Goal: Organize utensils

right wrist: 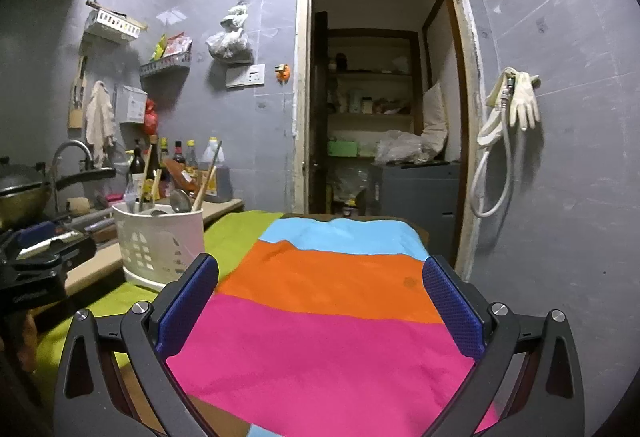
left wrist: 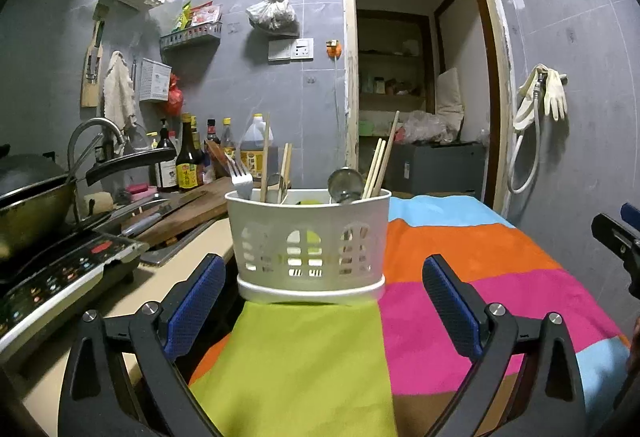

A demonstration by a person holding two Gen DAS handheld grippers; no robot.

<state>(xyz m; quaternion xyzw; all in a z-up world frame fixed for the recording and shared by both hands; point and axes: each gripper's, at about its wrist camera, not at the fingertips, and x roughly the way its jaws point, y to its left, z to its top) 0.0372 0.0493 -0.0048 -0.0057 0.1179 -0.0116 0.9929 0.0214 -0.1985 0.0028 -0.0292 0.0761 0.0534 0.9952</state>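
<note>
A white slotted utensil holder (left wrist: 308,237) stands on a striped cloth (left wrist: 480,277), straight ahead of my left gripper (left wrist: 324,273), which is open and empty. The holder contains a fork (left wrist: 240,177), a spoon (left wrist: 344,183) and several wooden chopsticks (left wrist: 378,165). In the right wrist view the holder (right wrist: 160,241) stands at the left. My right gripper (right wrist: 320,273) is open and empty above the cloth (right wrist: 320,317), apart from the holder.
An induction cooker (left wrist: 60,277) with a wok (left wrist: 32,213) sits at the left. Behind it are a sink, a cutting board with a knife (left wrist: 152,219) and sauce bottles (left wrist: 188,161). A doorway (left wrist: 416,77) opens behind the table.
</note>
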